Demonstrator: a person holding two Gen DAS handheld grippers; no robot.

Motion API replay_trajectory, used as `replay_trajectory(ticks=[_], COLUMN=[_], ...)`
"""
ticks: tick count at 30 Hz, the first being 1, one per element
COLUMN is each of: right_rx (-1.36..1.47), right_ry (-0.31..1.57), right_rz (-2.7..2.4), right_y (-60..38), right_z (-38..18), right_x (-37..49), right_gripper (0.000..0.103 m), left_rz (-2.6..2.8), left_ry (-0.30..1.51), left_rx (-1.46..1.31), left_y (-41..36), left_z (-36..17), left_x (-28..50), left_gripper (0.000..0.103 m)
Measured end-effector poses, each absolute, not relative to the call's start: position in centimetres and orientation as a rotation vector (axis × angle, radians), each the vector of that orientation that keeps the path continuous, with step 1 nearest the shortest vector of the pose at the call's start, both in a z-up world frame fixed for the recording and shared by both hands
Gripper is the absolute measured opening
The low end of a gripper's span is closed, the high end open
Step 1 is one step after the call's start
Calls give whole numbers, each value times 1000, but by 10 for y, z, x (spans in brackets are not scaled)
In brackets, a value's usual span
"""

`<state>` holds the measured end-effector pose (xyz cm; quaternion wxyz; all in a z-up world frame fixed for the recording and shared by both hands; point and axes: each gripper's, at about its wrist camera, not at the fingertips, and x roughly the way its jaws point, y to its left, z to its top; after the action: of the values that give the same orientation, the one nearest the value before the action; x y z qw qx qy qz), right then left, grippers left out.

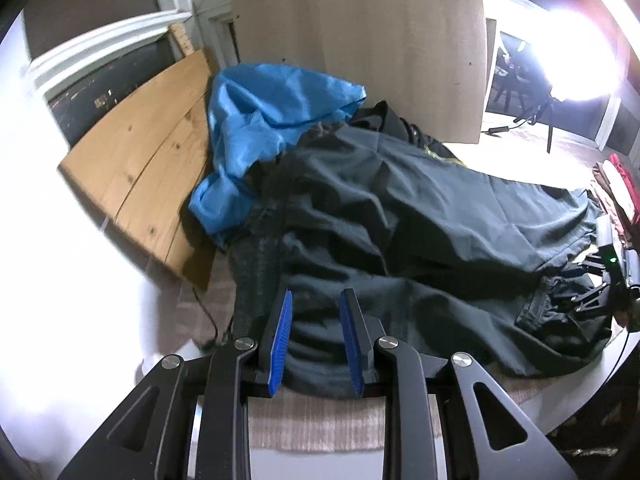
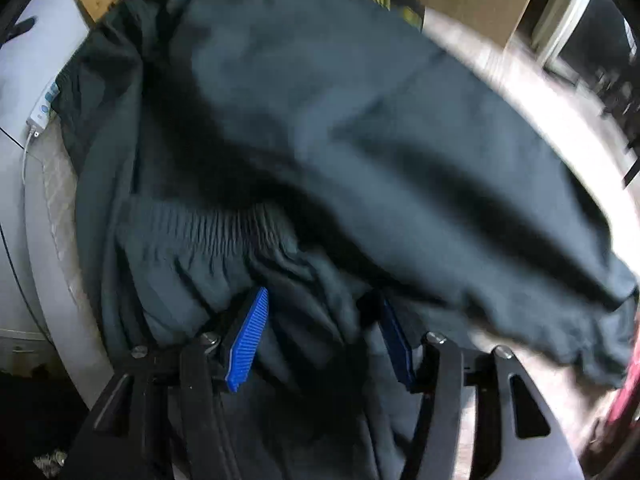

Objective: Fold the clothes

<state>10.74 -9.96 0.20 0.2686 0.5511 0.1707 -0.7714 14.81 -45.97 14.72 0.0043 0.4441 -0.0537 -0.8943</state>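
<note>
Left tongs, bottom centre of the left wrist view: narrow gap, blue pads pinching a bunched fold of the dark green garment, so it's gripped. Right tongs, bottom centre of the right wrist view: jaws about half apart, same garment lying between them near its gathered waistband; pads don't look pressed on it, blur makes that soft. Garment sprawls across the middle of the worktop. Blue satin cloth bunched at its upper left, overlapping a wooden board. Folded reddish clothes at right edge. Bright lamp upper right washes out that corner.
</note>
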Motion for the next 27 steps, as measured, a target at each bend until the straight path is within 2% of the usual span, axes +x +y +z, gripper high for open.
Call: replay_trajectory(ticks=[1, 2, 3, 6, 10, 14, 17, 19, 22, 23, 24, 26, 27], right_rx=[1474, 1464, 1451, 1381, 1309, 1281, 1453, 1643, 1723, 1700, 1683, 1679, 1698], right_ry=[433, 410, 385, 263, -3, -419, -765, -888, -816, -777, -728, -597, -515], right_rz=[-2074, -2072, -2086, -2175, -2342, -2635, -2821, -2798, -2828, -2858, -2881, -2904, -2906], right_y=[-98, -95, -91, -67, 3, 111, 197, 237, 265, 269, 273, 279, 281], right_z=[4, 7, 12, 38, 80, 102, 85, 66, 59, 60, 61, 58, 51], right_x=[111, 113, 116, 127, 150, 191, 239, 264, 276, 275, 271, 253, 242], right_gripper=[45, 18, 5, 5, 3, 3, 8, 16, 17, 23, 37, 52, 54], left_rz=[-2789, -2776, -2766, -2748, -2749, -2772, -2794, -2805, -2806, -2806, -2802, -2793, -2786], left_ry=[-165, -158, -149, -123, -134, -160, -203, -239, -282, -299, -306, -321, -323], left_rx=[1400, 1408, 1412, 1418, 1435, 1459, 1496, 1521, 1547, 1551, 1554, 1560, 1558], left_y=[-462, -464, -467, -471, -467, -453, -435, -422, -407, -402, -399, -393, -390], left_z=[144, 141, 138, 133, 129, 126, 123, 120, 118, 118, 119, 120, 122], left_x=[151, 153, 154, 151, 139, 124, 113, 105, 98, 97, 97, 98, 102], left_gripper=[24, 24, 24, 24, 24, 24, 24, 24, 24, 24, 24, 24, 24])
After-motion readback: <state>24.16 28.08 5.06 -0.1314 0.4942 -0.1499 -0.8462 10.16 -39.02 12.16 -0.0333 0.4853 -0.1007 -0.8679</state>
